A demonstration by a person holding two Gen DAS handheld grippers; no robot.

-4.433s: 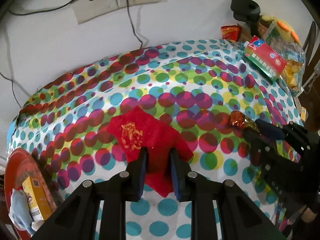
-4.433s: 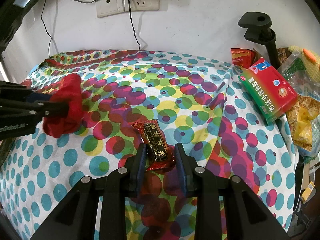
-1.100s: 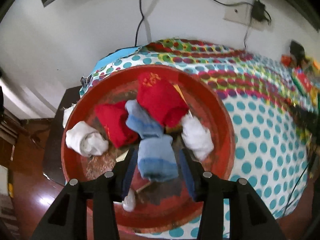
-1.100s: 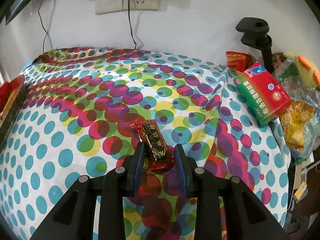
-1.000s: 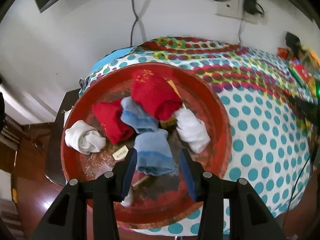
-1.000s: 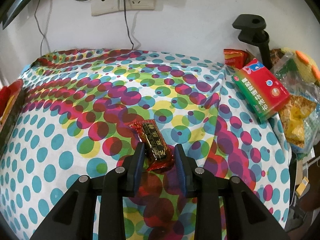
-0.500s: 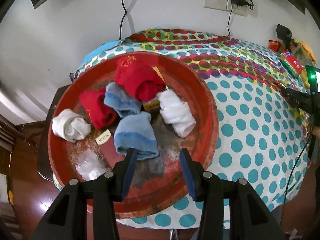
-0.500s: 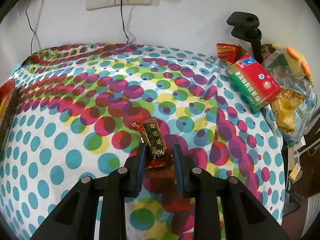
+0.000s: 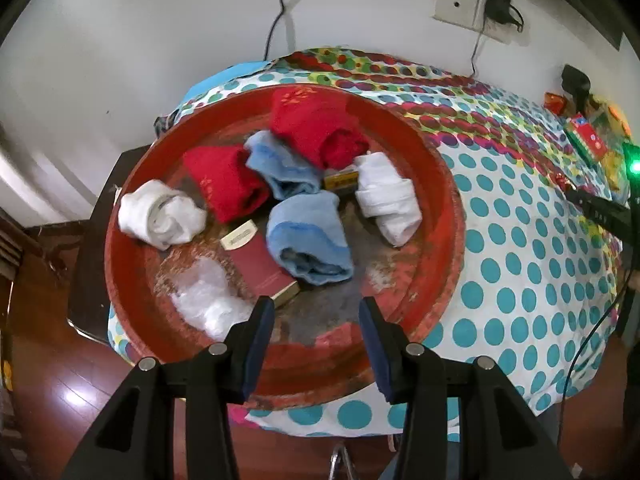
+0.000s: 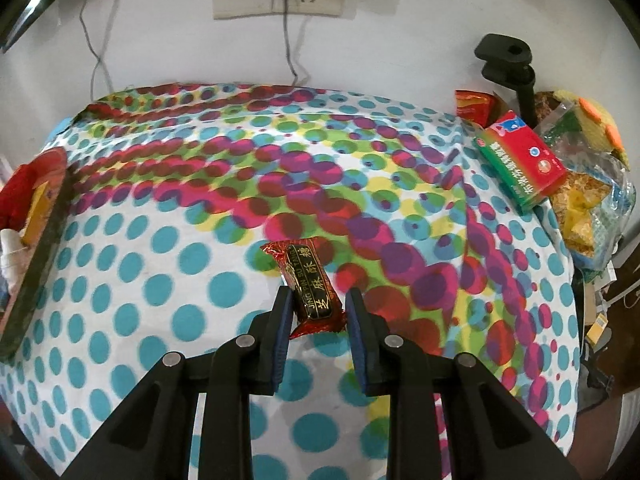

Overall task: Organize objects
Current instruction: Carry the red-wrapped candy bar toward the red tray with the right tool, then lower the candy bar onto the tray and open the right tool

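A round red tray [image 9: 452,200] holds rolled towels: two red [image 9: 316,128] [image 9: 228,184], two blue [image 9: 308,236] [image 9: 280,168] and two white [image 9: 388,200] [image 9: 160,216]. My left gripper [image 9: 316,308] hovers open over the tray's near rim with nothing between its pads. In the right wrist view, my right gripper [image 10: 314,300] is shut on the lower end of a red and black candy bar [image 10: 308,280] over the dotted tablecloth [image 10: 180,280]. The bar's upper end sticks out ahead of the pads.
The tray also holds a dark red booklet [image 9: 264,268], crumpled clear plastic [image 9: 208,296] and a small yellow box [image 9: 340,179]. At the table's far right are a green and red box [image 10: 520,160], snack bags [image 10: 588,208] and a black clamp [image 10: 508,64]. The tray edge [image 10: 44,220] shows at left.
My left gripper has drawn back toward the tray's near rim, so the blue towel once between its jaws now lies ahead of them. My right gripper keeps the candy bar and has shifted slightly.
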